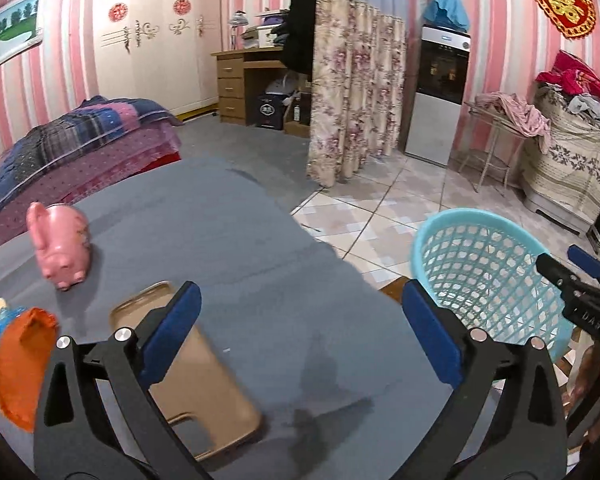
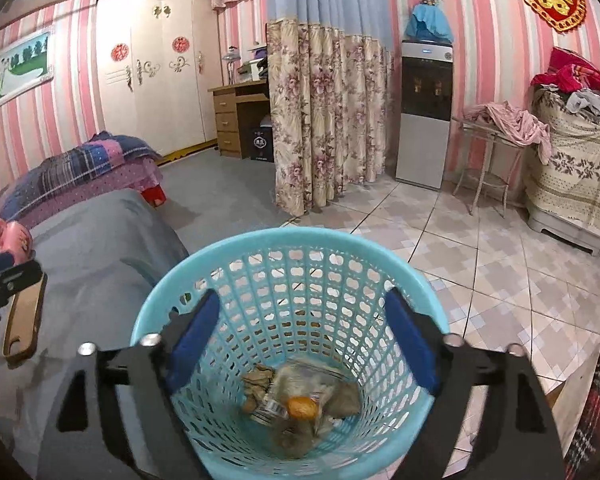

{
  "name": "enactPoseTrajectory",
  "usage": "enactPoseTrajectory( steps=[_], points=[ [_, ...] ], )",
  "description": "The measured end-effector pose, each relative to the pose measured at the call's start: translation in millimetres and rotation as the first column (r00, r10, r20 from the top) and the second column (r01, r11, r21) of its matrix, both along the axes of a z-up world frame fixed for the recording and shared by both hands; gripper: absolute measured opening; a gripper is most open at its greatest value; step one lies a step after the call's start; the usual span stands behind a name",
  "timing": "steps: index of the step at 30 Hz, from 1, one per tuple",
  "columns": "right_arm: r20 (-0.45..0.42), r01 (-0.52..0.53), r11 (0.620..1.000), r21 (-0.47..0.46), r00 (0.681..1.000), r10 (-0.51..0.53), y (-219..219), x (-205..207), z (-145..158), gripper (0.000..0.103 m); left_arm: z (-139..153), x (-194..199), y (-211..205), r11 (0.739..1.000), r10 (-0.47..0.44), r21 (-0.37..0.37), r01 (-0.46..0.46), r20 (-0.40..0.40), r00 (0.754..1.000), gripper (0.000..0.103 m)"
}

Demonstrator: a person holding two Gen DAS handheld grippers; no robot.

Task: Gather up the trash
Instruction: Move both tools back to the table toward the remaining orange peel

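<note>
Trash dropped into the basket; both my grippers are standing wide and empty.

My right gripper (image 2: 300, 344) is hanging over the blue mesh basket (image 2: 236, 248) with its jaws fully spread and nothing between them; crumpled wrappers (image 2: 296, 400) are lying on the basket floor below. My left gripper (image 1: 300, 332) is hovering over the grey table (image 1: 236, 240), equally wide, gripping nothing. A tan phone case (image 1: 216, 376) is lying just under its left finger; further off a pink piggy bank (image 1: 60, 246) is standing, with an orange cloth toy (image 1: 20, 360) at the edge. I judge these keepsakes, not rubbish: I am advising a check for remaining scraps before closing on anything.
</note>
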State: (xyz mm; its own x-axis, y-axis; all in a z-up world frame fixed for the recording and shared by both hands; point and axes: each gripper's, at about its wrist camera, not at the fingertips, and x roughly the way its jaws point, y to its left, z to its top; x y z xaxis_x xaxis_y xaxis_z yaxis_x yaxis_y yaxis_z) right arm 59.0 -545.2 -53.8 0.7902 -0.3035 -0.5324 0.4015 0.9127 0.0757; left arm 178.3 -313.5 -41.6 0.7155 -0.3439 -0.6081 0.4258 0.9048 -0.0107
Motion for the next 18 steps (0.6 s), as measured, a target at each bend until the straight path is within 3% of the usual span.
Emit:
enactPoseTrajectory(
  steps=[10,18],
  points=[
    [0.009,-0.029,0.999,0.023,1.000,0.029,18,-2,11,0.094,13,-9,46,0.997,0.069,-0.028,-0.069,0.016,0.997,0.097],
    [0.032,-0.084,0.996,0.041,0.996,0.082,57,-10,29,0.095,37,-24,93,0.994,0.109,-0.032,-0.107,0.067,0.992,0.097]
  ],
)
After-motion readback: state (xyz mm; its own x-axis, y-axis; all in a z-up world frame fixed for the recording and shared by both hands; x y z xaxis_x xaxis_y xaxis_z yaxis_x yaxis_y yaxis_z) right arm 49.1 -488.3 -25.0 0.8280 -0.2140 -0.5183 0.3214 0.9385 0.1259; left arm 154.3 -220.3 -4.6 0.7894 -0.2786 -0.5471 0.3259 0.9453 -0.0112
